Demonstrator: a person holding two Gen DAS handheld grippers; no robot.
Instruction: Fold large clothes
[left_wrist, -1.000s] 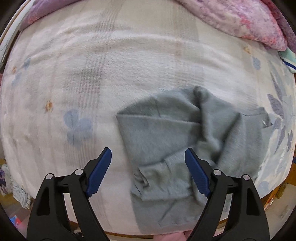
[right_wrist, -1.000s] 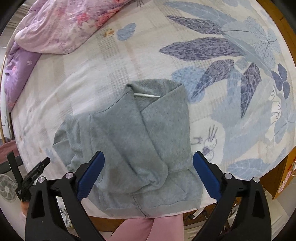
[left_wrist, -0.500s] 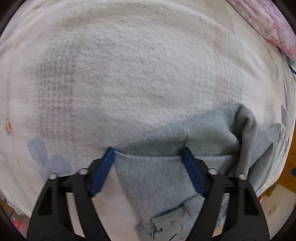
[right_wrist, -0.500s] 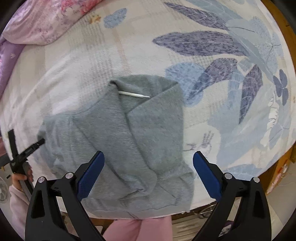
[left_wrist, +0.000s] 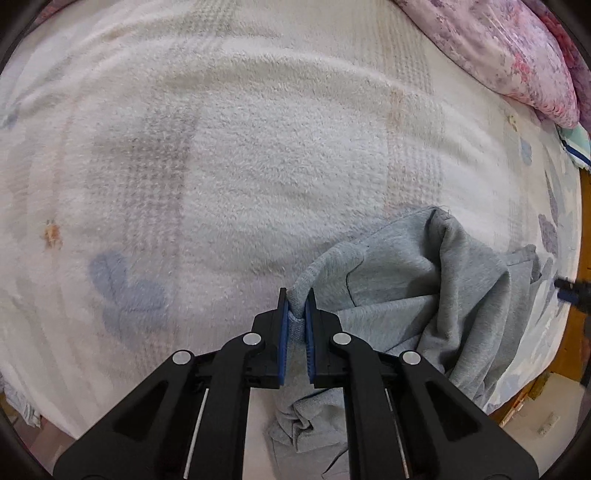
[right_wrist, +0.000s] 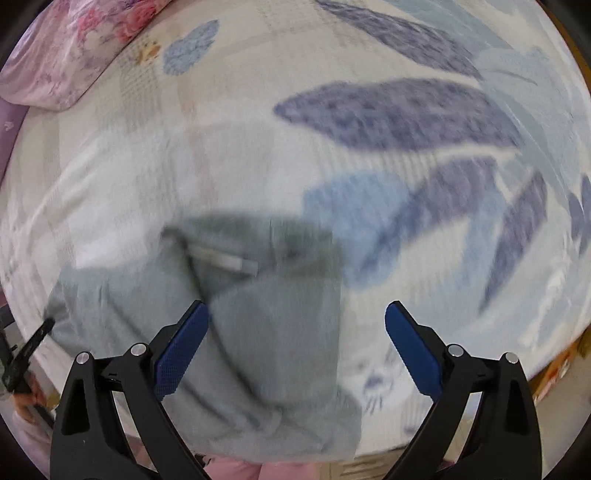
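A grey sweatshirt (left_wrist: 424, 295) lies crumpled on the bed near its front edge. My left gripper (left_wrist: 295, 306) is shut on the garment's left corner, the knit hem pinched between the blue pads. In the right wrist view the same grey sweatshirt (right_wrist: 266, 325) is blurred, with a white neck label (right_wrist: 229, 262) showing. My right gripper (right_wrist: 295, 332) is open and empty, low over the garment's right part, jaws wide apart. The left gripper's tip (right_wrist: 33, 343) shows at the far left edge of that view.
The bed has a fluffy white blanket (left_wrist: 258, 147) with blue leaf prints (right_wrist: 406, 110). A pink floral quilt (left_wrist: 517, 55) lies bunched at the back; it also shows in the right wrist view (right_wrist: 66, 55). The bed's wooden edge (left_wrist: 583, 240) is at the right.
My left gripper dropped to the sweatshirt's left corner and closed on it. My right gripper moved down and forward over the garment, staying open.
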